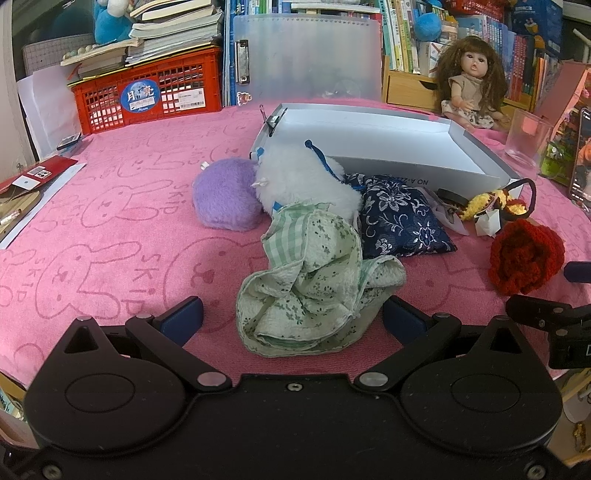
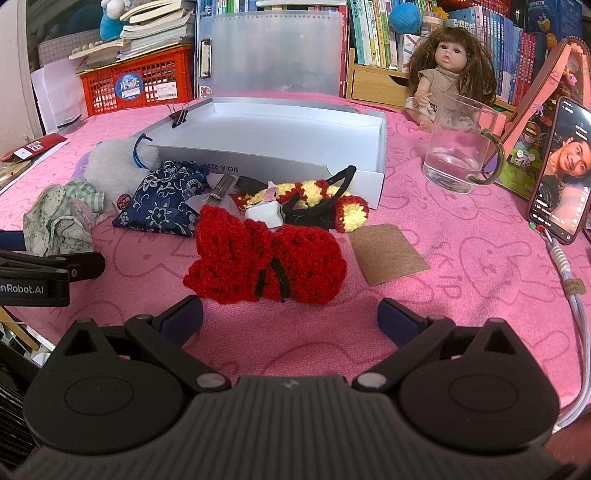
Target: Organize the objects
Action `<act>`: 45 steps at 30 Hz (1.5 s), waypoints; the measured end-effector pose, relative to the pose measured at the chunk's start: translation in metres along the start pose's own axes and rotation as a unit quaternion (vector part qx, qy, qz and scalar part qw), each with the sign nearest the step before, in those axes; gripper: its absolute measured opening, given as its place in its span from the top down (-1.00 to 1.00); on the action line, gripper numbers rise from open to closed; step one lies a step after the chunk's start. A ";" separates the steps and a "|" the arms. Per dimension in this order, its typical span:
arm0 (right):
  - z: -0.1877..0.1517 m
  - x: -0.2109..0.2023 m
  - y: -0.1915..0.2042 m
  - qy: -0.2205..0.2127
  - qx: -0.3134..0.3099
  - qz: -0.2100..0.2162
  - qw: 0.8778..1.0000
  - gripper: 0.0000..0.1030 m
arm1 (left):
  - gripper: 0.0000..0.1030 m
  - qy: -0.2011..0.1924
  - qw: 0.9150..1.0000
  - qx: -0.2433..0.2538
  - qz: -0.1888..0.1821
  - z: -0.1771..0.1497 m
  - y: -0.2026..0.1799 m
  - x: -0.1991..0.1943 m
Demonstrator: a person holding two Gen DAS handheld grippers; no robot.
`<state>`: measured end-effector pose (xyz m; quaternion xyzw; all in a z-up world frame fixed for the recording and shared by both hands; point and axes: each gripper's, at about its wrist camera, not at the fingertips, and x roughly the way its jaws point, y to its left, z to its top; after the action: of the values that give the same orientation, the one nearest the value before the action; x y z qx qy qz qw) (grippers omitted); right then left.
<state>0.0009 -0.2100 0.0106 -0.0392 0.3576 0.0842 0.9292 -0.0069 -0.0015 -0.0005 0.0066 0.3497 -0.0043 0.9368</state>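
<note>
The fingers (image 1: 183,319) of the left gripper (image 1: 291,317) are spread either side of the crumpled green cloth (image 1: 314,291); the right gripper (image 2: 290,317) gapes before the red crochet bow (image 2: 266,258). Best to bunch the cloth low, pinch firmly, then lift it into the white box (image 1: 388,142) beyond the pile.

I see both views evenly lit from above, colours saturated, shadows soft under the green cloth (image 1: 314,280). Fisheye bends the bookshelves (image 2: 388,33) at the edges; corners go dark; the phone screen (image 2: 561,170) glows brightly
</note>
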 end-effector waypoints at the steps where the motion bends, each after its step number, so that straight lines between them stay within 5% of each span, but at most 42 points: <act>1: 0.000 0.000 0.000 0.000 0.000 0.000 1.000 -1.00 | -1.00 -0.001 1.000 0.001 -0.001 0.000 0.001 0.001; 12: -0.001 -0.002 0.001 -0.002 -0.001 0.002 1.000 -1.00 | -1.00 -0.001 1.000 0.011 -0.009 -0.002 0.003 0.000; 18: 0.001 -0.007 -0.002 -0.019 0.003 0.005 1.000 -1.00 | -1.00 -0.034 0.997 0.063 -0.031 -0.003 -0.008 -0.013; 24: 0.003 -0.013 -0.002 -0.042 0.003 0.015 0.999 -1.00 | -1.00 -0.062 0.995 0.061 -0.043 0.004 -0.014 -0.023; 33: 0.005 -0.021 -0.002 -0.069 0.006 0.028 0.997 -1.00 | -0.71 -0.052 0.997 0.041 -0.047 0.003 -0.006 -0.020; 45: 0.008 -0.018 0.002 -0.072 0.002 0.031 0.997 -0.75 | -0.53 -0.036 0.997 0.027 -0.063 0.001 -0.002 -0.010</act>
<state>-0.0071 -0.2094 0.0285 -0.0203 0.2914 0.1144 0.9495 -0.0138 -0.0034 0.0067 0.0096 0.3151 -0.0733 0.9462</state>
